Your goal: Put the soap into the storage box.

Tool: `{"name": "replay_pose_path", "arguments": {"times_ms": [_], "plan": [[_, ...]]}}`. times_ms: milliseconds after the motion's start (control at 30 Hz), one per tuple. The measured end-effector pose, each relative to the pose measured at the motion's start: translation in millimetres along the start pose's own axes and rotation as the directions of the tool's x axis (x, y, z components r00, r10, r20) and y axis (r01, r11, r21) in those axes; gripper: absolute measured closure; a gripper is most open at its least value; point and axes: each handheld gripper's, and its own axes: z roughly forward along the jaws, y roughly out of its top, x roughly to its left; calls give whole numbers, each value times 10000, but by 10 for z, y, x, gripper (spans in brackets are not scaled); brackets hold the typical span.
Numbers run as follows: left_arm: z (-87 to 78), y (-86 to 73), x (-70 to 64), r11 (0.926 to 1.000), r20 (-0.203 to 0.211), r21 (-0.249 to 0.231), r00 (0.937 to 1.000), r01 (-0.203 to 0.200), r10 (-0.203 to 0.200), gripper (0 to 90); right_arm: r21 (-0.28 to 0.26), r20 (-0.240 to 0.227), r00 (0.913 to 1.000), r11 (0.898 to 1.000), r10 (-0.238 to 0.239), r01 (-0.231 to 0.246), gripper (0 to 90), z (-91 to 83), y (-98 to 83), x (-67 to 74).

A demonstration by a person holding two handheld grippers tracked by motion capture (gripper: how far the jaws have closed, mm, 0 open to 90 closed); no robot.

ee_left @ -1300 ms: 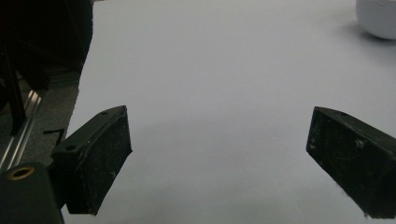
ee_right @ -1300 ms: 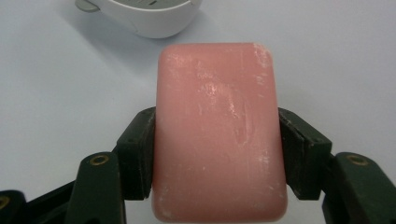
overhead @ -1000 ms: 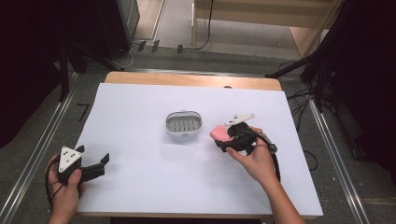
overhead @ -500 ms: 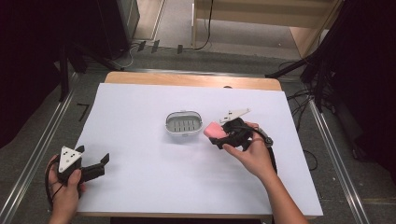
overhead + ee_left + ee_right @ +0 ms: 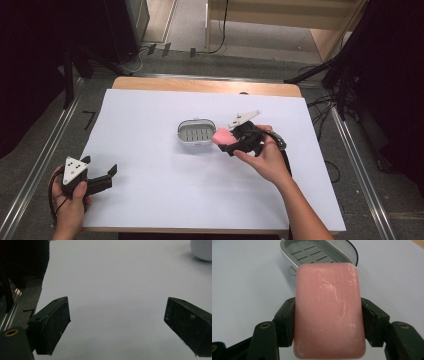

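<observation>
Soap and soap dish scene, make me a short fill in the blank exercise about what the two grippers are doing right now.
1. The right gripper is shut on a bar of soap whose colour is ____.
2. The soap dish with its slotted bottom holds ____ inside it.
3. The left gripper has its jaws ____, with nothing between them.
4. The dish stands on a ____ table top.

Missing words: pink; nothing; open; white

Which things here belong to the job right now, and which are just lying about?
In the job:
- pink soap bar, clamped in the right gripper
- slotted soap dish, just ahead of it

Lying about:
- left gripper, open and idle
- white table cover
</observation>
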Motion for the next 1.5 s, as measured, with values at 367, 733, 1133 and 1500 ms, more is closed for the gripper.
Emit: {"name": "replay_pose_path", "arguments": {"times_ms": [367, 733, 1133, 1500], "plan": [[0, 0, 1, 10000, 36, -9, 10000, 7, -7, 70, -169, -597, 9965, 9982, -580, 571, 386, 58, 196, -37], [-1, 0, 5, 10000, 47, -7, 10000, 10, -10, 70, -56, -1025, 9867, 9920, -1262, 1263, 386, 140, 354, -36], [-6, -1, 10, 10000, 77, -24, 10000, 34, -34, 70, -58, -1426, 9690, 9791, -2018, 2031, 387, 317, 514, -49], [-7, -3, 9, 10000, 84, -65, 10000, 40, -39, 70, -50, -1633, 9429, 9560, -2902, 2933, 387, 444, 626, -93]]}}
